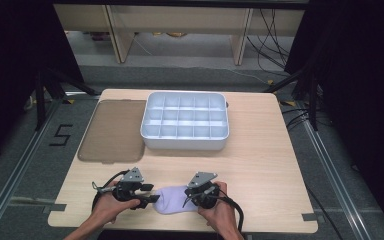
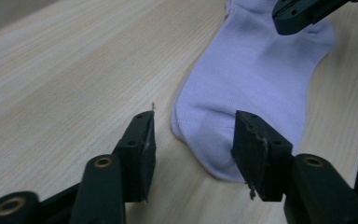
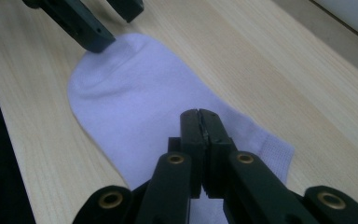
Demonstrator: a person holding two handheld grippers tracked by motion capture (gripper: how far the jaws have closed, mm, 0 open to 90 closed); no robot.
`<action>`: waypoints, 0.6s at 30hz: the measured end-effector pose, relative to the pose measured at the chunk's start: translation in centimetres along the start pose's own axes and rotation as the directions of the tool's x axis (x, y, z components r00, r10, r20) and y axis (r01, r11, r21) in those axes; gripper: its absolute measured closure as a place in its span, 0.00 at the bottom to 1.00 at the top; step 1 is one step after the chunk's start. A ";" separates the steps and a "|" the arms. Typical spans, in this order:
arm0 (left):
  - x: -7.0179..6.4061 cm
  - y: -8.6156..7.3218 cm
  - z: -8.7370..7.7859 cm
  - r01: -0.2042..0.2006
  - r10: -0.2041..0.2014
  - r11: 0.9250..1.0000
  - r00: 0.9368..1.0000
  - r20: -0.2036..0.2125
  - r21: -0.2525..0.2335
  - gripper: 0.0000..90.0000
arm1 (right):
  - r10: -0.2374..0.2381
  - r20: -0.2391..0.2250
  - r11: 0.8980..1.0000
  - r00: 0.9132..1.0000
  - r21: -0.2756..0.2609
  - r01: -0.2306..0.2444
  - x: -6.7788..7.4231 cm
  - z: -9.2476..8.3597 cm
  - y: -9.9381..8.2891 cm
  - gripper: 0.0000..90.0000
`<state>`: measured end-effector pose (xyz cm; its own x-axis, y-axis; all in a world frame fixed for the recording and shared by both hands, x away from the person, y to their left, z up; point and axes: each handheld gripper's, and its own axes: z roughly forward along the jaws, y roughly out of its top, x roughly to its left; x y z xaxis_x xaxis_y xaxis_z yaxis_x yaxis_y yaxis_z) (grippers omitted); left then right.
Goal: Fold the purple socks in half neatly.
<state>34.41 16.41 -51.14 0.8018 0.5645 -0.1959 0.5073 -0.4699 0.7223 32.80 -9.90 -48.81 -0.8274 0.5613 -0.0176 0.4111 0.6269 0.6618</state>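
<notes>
**Two grippers at the ends of a pale sock**

A pale lilac ankle sock (image 1: 176,201) lay flat on the near edge of the wooden table (image 1: 260,165), between the person's two hands. The left gripper (image 2: 193,140) sat at the toe end with its jaws apart; the rounded toe lay between them, but the pads were not pressing on it. The right gripper (image 3: 200,128) rested over the cuff end with its jaws together; whether any cloth was pinched between them could not be told.

The sock looked light, soft and limp. It would likely sag and fold wherever it was unsupported, and thin knit could slip out of a shallow pinch. The toe seam and the ribbed cuff seemed the best places to take hold, since the cloth is doubled there and would bunch between the pads.

Farther back stood a white compartment tray (image 1: 185,121), well apart from the sock, with a brown translucent lid (image 1: 112,131) just beside it.
</notes>
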 end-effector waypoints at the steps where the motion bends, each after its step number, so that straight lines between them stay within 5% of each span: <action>1: -0.1 0.0 0.1 -0.005 0.005 1.000 1.000 0.001 0.006 0.60 | 0.004 -0.001 1.000 1.000 0.000 -0.004 0.0 -0.1 0.0 0.99; 6: -0.5 0.0 0.5 -0.030 0.030 0.999 1.000 0.006 0.020 0.71 | -0.006 -0.005 1.000 1.000 -0.015 0.006 0.1 0.1 0.0 0.99; 7: -0.3 0.1 0.5 -0.061 0.061 0.998 0.998 0.008 0.030 0.73 | -0.001 0.001 1.000 1.000 -0.009 0.001 0.2 0.1 0.0 0.99; 12: -0.1 -0.1 0.6 -0.033 0.032 0.999 0.998 0.046 0.011 0.90 | -0.007 -0.012 1.000 1.000 0.007 0.007 0.3 0.0 0.1 0.99; 18: -0.2 0.0 0.2 -0.031 0.031 1.000 0.998 0.051 -0.001 0.93 | -0.026 -0.041 1.000 0.999 0.015 0.026 0.7 0.3 0.1 0.99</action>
<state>34.31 16.21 -51.22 0.8322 0.5145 -0.2067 0.4818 -0.4864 0.7289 32.41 -9.31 -48.97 -0.8527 0.5224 -0.0037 0.3949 0.6493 0.6500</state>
